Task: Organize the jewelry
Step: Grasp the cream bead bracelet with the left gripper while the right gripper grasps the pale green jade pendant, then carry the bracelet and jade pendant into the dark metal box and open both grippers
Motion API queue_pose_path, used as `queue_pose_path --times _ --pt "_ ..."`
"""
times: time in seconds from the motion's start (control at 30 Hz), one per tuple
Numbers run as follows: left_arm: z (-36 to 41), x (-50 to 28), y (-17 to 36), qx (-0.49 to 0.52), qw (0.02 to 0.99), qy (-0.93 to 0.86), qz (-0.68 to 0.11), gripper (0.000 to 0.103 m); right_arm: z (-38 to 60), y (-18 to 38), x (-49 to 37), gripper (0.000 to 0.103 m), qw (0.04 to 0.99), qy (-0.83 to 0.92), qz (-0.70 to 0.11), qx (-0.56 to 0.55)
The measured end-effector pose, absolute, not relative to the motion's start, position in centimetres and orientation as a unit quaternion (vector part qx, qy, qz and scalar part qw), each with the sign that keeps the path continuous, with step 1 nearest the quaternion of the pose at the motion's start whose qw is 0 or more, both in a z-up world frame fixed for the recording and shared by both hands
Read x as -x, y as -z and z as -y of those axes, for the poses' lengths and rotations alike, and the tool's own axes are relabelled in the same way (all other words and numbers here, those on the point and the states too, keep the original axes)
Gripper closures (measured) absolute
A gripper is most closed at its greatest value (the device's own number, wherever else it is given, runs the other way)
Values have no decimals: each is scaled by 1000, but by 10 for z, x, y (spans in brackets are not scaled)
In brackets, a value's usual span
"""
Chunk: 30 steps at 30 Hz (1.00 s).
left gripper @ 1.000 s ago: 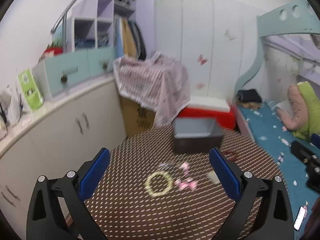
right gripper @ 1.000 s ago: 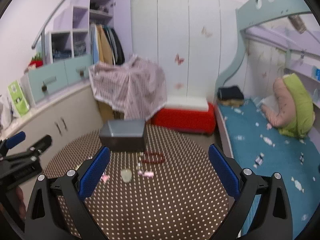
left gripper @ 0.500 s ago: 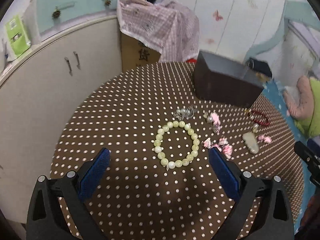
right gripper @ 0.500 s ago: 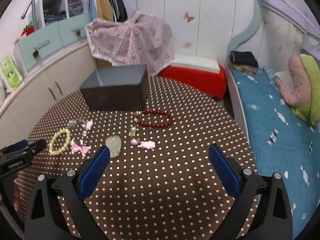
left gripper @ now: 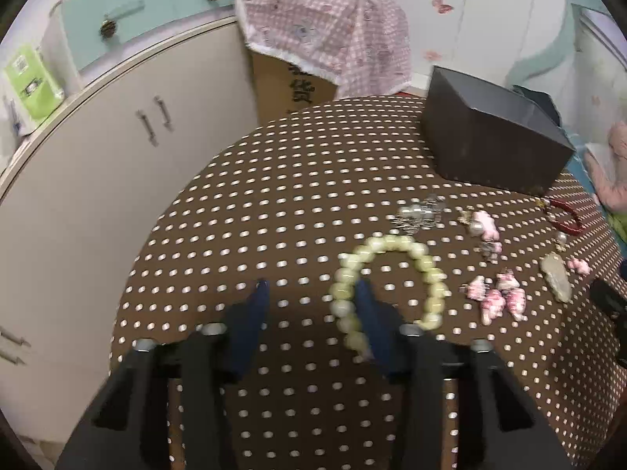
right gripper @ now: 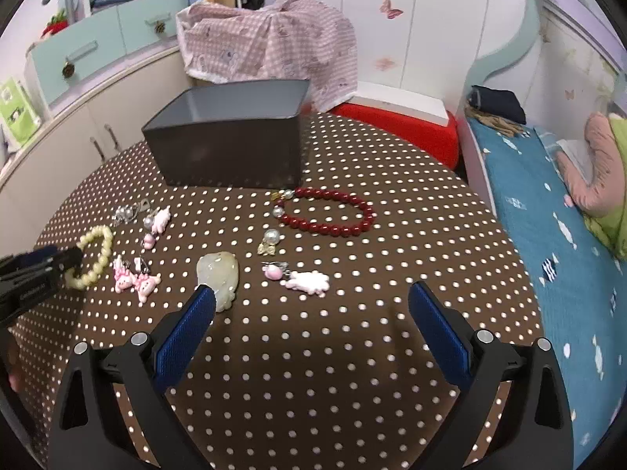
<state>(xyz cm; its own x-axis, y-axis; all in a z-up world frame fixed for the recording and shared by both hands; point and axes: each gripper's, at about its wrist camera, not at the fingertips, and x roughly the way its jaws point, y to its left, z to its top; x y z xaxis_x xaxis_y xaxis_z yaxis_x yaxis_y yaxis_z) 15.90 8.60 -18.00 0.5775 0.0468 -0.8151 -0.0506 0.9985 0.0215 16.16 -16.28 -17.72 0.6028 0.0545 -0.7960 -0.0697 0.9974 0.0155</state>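
Observation:
A pale green bead bracelet [left gripper: 388, 280] lies on the brown dotted round table [left gripper: 274, 203]. My left gripper [left gripper: 311, 313] is low over the table, jaws partly closed; its right finger sits inside the bracelet ring, its left finger outside, the near-left beads between them. The bracelet [right gripper: 94, 256] and the left gripper [right gripper: 58, 260] also show in the right wrist view. My right gripper [right gripper: 311, 313] is open and empty above the table's near part. A red bead bracelet [right gripper: 327, 215], a jade pendant [right gripper: 219, 276], pink charms [right gripper: 135, 278] and an open dark box [right gripper: 231, 137] are ahead.
Silver earrings [left gripper: 421, 213] and pearl pieces [right gripper: 270, 241] lie near the box. A white cabinet [left gripper: 98, 164] curves along the left. A cloth-covered carton [right gripper: 270, 43] and a red stool [right gripper: 395, 125] stand behind the table. A blue bed [right gripper: 548, 215] is on the right.
Both grippers have come down and closer to the table. The left gripper's jaws have narrowed from wide open and now straddle the near-left side of the green bracelet.

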Motion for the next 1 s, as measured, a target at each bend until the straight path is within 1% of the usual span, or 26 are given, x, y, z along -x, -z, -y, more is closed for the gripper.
queue_pose_path --times 0.03,0.1,0.33,0.4,0.43,0.47,0.5,0.53,0.7,0.8,0.83,0.93,1.0 --pt "-83 -160 180 -3 888 -24 -459 95 161 178 -163 7 895 -40 -445 9" --pt "-80 -163 179 -16 888 -26 -460 95 156 176 -165 7 894 -50 -444 10" --pt "-82 -149 164 7 899 9 -437 95 125 177 -170 8 890 -81 -447 30" --pt "-83 -147 158 19 902 25 -431 95 120 179 -172 10 887 -86 -452 29" --pt "-83 -146 156 22 902 27 -430 95 119 180 -172 20 886 -90 -454 25" --pt "-83 -146 154 24 903 29 -428 95 118 183 -175 39 881 -97 -463 17" --pt "-83 -146 153 24 903 33 -427 95 117 186 -177 47 878 -99 -468 14" --pt "-82 -146 154 26 903 36 -428 95 116 190 -179 50 875 -100 -474 12" --pt "-81 -148 158 37 899 50 -434 95 112 193 -184 50 873 -101 -477 19" --pt "-79 -150 158 46 896 61 -438 95 108 194 -186 58 876 -108 -469 32" --pt "-79 -151 157 49 896 66 -437 95 107 193 -187 72 876 -114 -468 30" --pt "-76 -153 152 54 896 78 -434 95 107 193 -188 74 875 -121 -468 31" --pt "-73 -153 145 60 897 92 -429 95 112 194 -188 74 873 -131 -469 13"
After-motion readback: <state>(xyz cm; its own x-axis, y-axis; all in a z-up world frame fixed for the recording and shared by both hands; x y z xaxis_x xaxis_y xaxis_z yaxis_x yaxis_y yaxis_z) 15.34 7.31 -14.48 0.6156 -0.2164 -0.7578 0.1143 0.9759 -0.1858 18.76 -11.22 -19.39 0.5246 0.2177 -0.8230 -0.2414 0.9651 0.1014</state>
